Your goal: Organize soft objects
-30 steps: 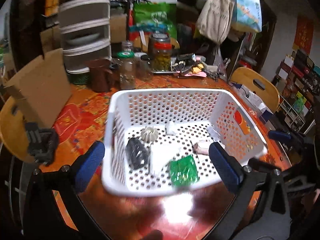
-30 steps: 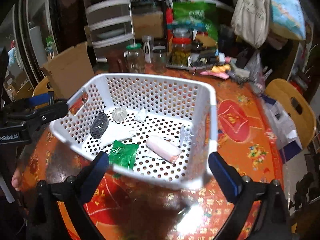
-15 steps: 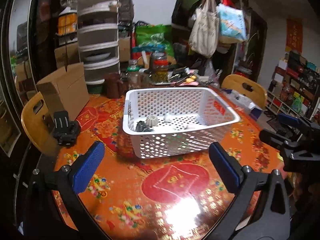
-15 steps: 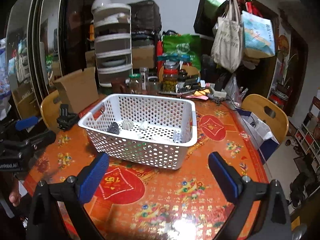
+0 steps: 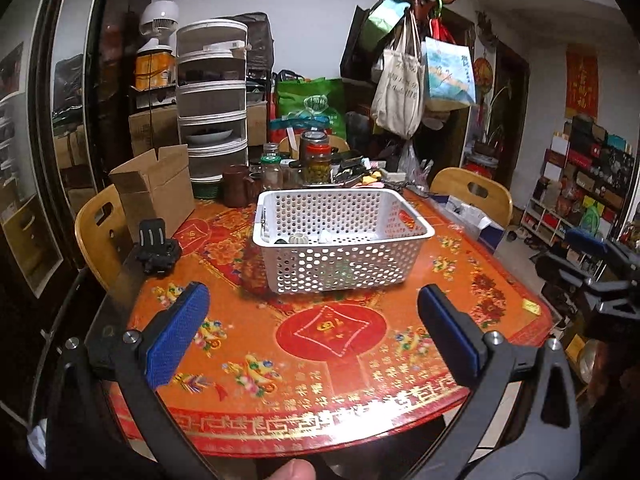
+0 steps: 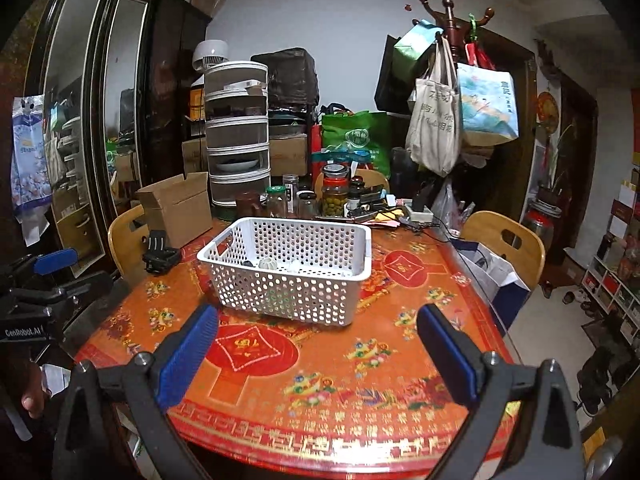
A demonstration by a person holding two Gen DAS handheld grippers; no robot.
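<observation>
Hovering above the near edge of the bench (image 5: 328,364), the left tool (image 5: 312,328) was spread wide with nothing between its blue pads, and the right tool (image 6: 316,344) was likewise spread and empty. Both sat well back from the white basket (image 5: 340,276), which stood near the middle of the bench. The soft objects lay inside it: a pale ribbed ball (image 5: 298,239) and a small white piece (image 5: 326,236) showed over the rim, a dark item sat beside the ball, and something green (image 5: 340,270) glimmered through the holes of the front wall. No loose soft thing was visible on the cloth around it, so the sorting looked close to finished. Doing the closing step well probably meant keeping both tools clear of the basket wall, so as not to nudge it. A cardboard box (image 5: 156,192) stood open, its contents hidden
</observation>
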